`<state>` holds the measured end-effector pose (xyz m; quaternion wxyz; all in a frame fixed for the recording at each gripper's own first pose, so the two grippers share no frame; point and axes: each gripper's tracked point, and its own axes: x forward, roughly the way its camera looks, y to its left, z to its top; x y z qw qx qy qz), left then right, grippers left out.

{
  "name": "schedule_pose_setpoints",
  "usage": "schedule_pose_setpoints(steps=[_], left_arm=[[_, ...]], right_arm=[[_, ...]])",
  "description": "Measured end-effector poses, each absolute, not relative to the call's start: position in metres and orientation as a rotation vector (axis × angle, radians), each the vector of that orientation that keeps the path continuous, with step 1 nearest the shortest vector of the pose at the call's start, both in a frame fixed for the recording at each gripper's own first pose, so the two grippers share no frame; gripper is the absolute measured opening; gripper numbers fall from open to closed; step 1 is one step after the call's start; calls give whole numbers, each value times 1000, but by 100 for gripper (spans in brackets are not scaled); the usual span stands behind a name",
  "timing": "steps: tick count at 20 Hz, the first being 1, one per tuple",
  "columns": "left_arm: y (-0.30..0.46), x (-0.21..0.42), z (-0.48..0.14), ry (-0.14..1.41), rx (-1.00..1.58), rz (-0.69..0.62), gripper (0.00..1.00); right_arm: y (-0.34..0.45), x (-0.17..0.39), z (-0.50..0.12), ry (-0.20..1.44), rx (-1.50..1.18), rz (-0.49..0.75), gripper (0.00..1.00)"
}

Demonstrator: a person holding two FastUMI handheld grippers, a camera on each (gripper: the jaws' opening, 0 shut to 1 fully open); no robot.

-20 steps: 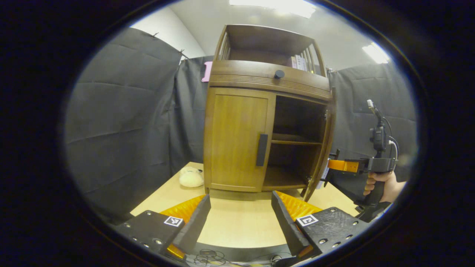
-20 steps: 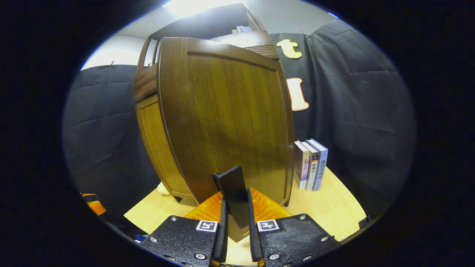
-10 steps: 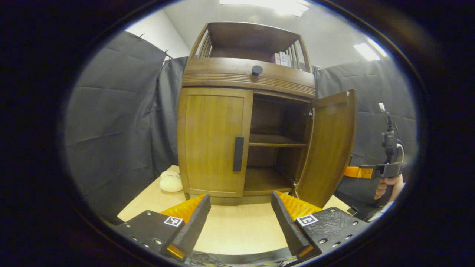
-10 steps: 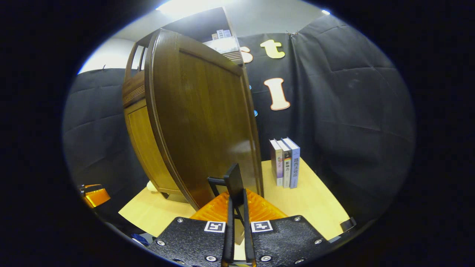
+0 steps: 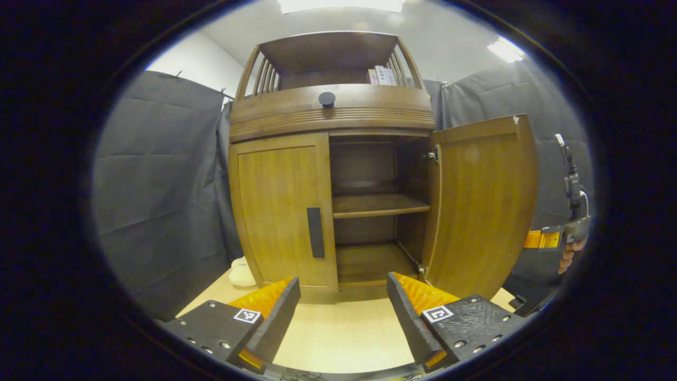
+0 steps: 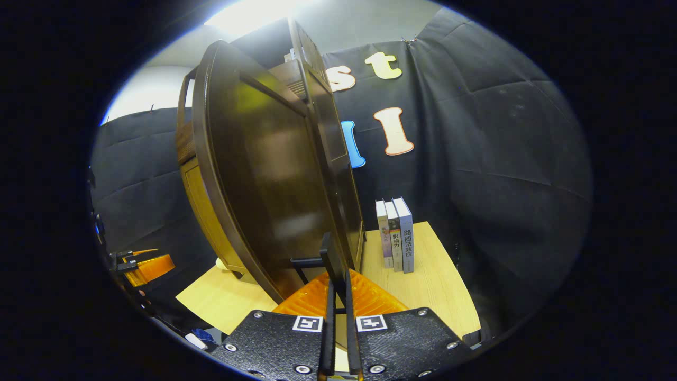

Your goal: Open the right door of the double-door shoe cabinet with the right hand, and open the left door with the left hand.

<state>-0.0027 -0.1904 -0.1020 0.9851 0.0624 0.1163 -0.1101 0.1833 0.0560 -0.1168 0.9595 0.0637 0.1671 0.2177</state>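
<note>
Wooden right door's handle (image 6: pixel 332 260) between right tongs (image 6: pixel 338 296).

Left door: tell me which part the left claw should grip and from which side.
Grip the dark vertical handle on the left door, near its inner edge. Come straight from the front with the open left claw, one finger on each side of the bar. The bar is narrow, upright and stands proud, so it probably suits a sideways pinch.

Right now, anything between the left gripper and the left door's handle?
No. In the left gripper view, just bare tabletop lies between the open left gripper and the shut left door with its handle.
</note>
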Motion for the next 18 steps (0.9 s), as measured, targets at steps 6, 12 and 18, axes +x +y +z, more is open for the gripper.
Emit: schedule_pose_setpoints(steps=[6, 12, 18], left_arm=[[-205, -11, -119, 270, 41, -117, 99], [-174, 9, -118, 278, 63, -55, 99], [-151, 59, -114, 264, 5, -129, 99]], right_arm=[[57, 183, -120, 348, 101, 530, 10], [55, 184, -120, 349, 101, 541, 8], [33, 185, -124, 376, 155, 353, 36]])
